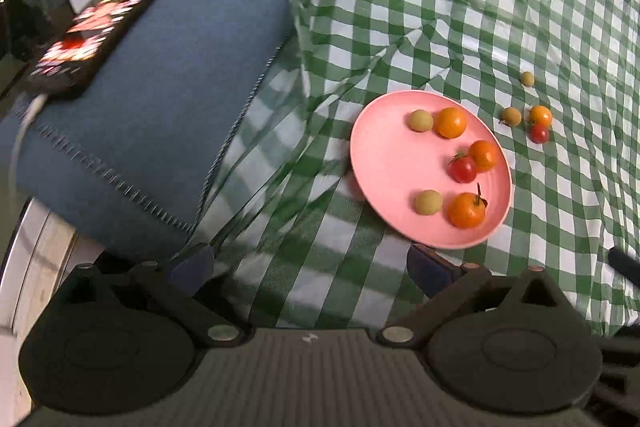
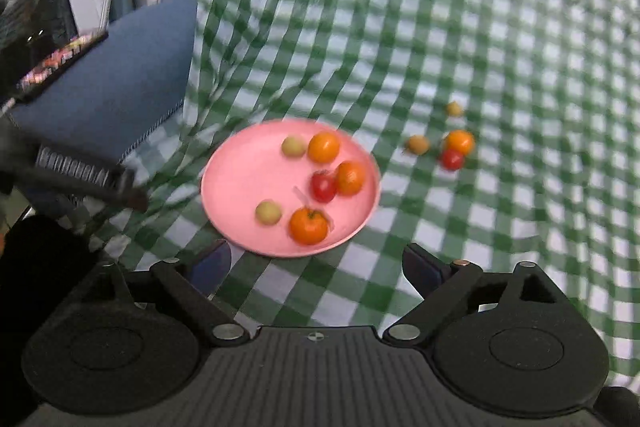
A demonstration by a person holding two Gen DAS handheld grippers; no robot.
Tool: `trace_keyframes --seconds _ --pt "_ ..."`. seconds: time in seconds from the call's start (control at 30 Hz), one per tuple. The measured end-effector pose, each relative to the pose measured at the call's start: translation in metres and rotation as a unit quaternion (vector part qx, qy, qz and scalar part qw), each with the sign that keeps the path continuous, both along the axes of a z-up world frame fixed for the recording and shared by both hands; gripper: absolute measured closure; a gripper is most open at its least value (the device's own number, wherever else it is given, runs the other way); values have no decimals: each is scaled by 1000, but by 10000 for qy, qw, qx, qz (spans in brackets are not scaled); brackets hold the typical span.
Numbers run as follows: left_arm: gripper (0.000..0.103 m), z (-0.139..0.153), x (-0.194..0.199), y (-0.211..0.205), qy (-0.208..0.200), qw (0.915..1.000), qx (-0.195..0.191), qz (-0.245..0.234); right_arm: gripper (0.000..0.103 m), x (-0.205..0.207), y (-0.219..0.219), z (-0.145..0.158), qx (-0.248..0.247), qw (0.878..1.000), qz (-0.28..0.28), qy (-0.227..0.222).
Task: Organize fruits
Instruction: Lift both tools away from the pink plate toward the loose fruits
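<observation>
A pink plate lies on the green checked cloth. It holds three orange fruits, two pale green ones and one red tomato. To its right on the cloth lie an orange fruit, a red tomato and two small tan fruits. My left gripper is open and empty, near the plate's left front edge. My right gripper is open and empty, just in front of the plate.
A blue cushion lies left of the cloth with a lit phone on it. The left gripper's body shows at the left of the right wrist view. The cloth is wrinkled.
</observation>
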State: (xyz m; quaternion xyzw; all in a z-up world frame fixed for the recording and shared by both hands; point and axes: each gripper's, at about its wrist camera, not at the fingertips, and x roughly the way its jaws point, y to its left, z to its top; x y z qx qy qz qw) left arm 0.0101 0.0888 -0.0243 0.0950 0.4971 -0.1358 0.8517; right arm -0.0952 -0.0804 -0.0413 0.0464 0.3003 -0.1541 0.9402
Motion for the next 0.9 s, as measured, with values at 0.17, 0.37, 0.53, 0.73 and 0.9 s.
trace_keyframes --seconds 0.17,0.37,0.53,0.73,0.9 --pt "0 19 -31 14 -291 9994 -162 43 7 -29 17 19 -289 9990 21 -333" --pt "0 37 -57 23 -529 9981 -321 -36 5 -54 31 34 -401 9970 46 -666" --pt "0 49 -75 29 -802 9961 -359 -86 5 -69 42 45 -564 9944 112 -884" --pt "0 58 -85 33 -935 9946 -437 -93 3 -78 51 51 -649 9931 144 -967" --pt "0 57 -85 30 -906 9951 -370 -139 2 -78 51 48 -566 9939 88 -947"
